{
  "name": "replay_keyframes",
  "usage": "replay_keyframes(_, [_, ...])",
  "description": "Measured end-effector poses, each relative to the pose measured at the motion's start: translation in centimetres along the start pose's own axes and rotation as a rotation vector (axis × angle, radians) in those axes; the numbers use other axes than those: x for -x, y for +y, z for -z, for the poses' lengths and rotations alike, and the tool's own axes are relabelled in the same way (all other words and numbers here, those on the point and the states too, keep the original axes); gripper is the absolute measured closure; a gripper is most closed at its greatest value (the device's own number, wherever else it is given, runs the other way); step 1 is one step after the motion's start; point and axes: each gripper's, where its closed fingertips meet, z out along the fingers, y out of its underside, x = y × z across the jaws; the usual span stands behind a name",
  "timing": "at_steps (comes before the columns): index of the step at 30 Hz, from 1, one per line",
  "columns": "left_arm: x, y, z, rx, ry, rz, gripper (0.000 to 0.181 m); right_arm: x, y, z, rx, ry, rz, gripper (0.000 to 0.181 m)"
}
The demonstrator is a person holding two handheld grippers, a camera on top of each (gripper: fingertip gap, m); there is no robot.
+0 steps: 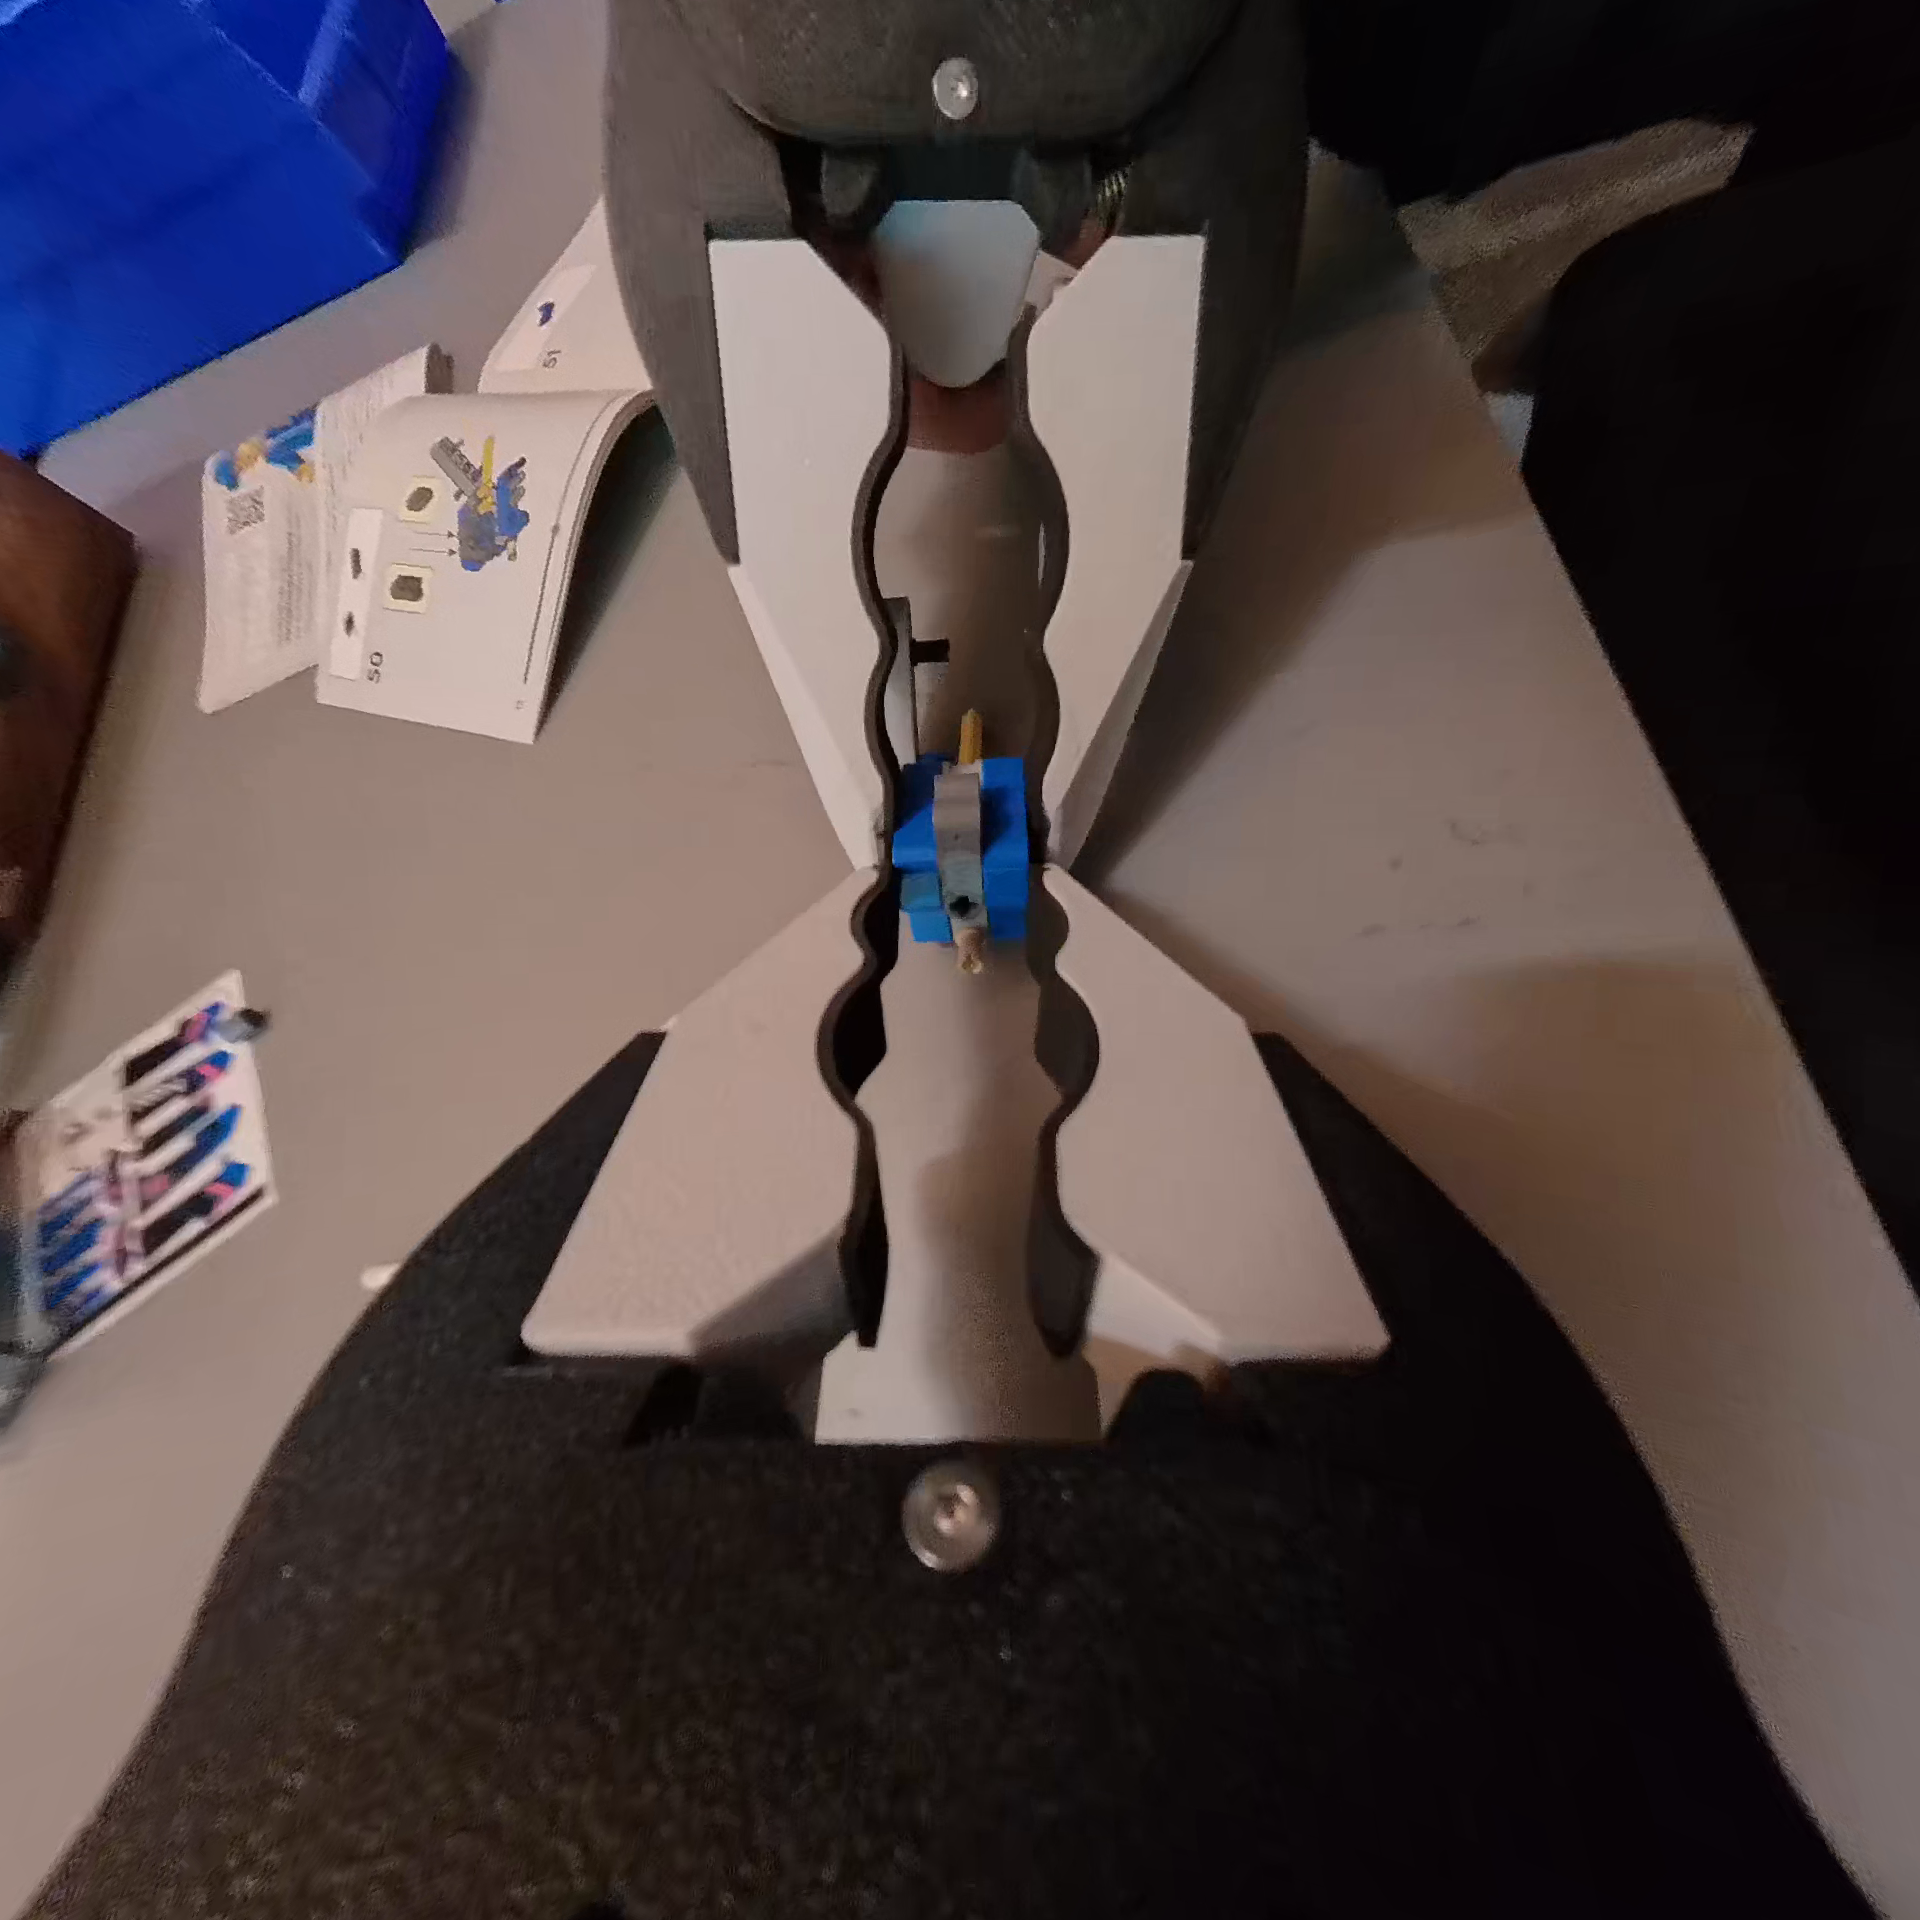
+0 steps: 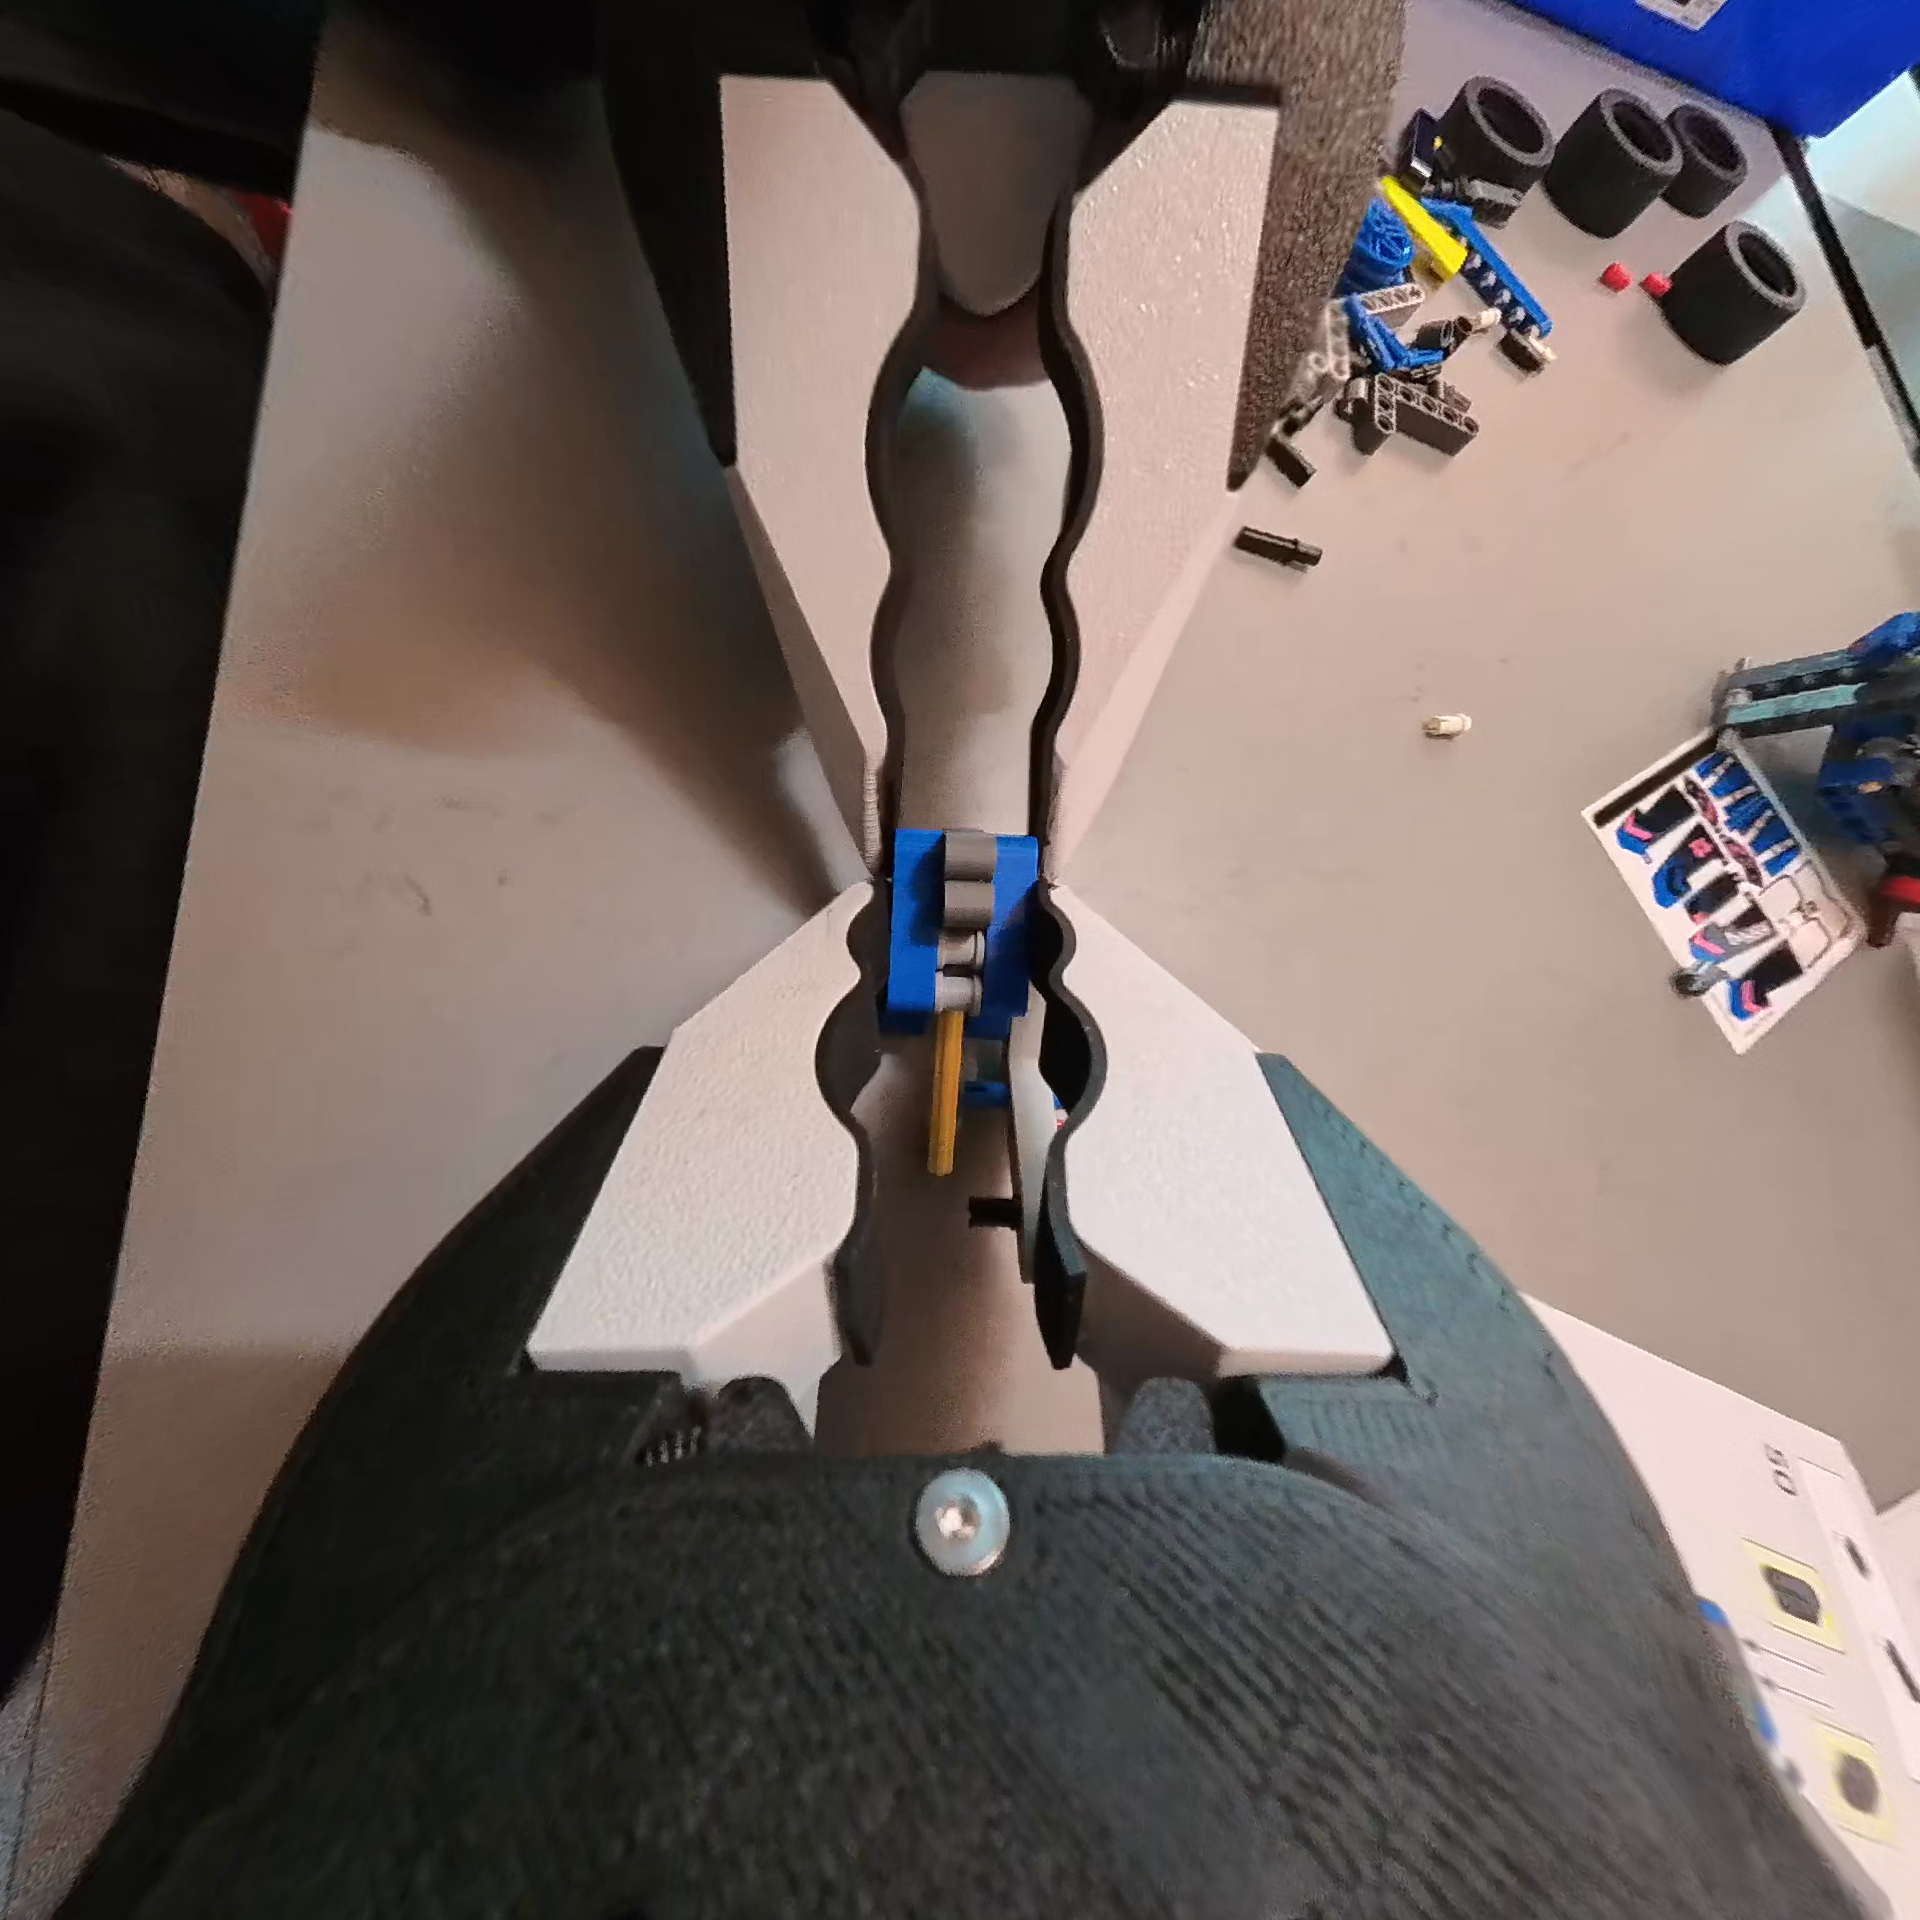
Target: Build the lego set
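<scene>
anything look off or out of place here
Nothing looks damaged. Both grippers clamp the same blue sub-assembly from opposite ends. A lone tan pin and a black pin lie apart from the loose parts pile.

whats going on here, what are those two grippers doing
A person is building a lego set with a hand-held gripper in each hand. The left hand-held gripper and the right hand-held gripper meet tip to tip, both clamped on one small blue lego assembly with grey connectors and a yellow axle, held above the table. Loose pieces, black tyres, a sticker sheet and the open instruction booklet lie around.
</scene>
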Motion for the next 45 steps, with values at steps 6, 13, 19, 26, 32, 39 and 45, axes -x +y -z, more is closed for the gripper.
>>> replay_keyframes(6, [0.0,1.1,0.6,-0.019,0.044,0.046,0.16,-0.3,-0.2,0.8,-0.101,0.038,-0.009,0.149])
replay_keyframes(13, [0.3,1.2,0.8,-0.024,0.065,0.073,0.16,-0.5,0.2,0.7,-0.085,0.034,-0.046,0.144])
replay_keyframes(19, [1.2,1.6,0.9,-0.015,0.001,0.054,0.157,-1.0,0.0,-0.2,-0.05,0.021,-0.061,0.156])
replay_keyframes(26, [2.7,2.2,1.1,-0.009,0.002,0.118,0.159,-3.0,-0.4,-0.7,-0.037,0.081,-0.044,0.152])
replay_keyframes(32, [5.2,3.7,1.6,0.007,0.012,0.223,0.159,-5.8,3.7,7.7,0.062,0.322,-0.097,0.148])
replay_keyframes(39, [6.0,4.3,1.8,-0.015,0.205,0.755,0.158,-6.6,18.2,20.1,0.202,0.539,-0.329,0.145])
replay_keyframes(45, [7.3,4.1,1.6,-0.102,0.346,1.153,0.158,-7.0,20.7,20.2,0.226,0.502,-0.252,0.141])
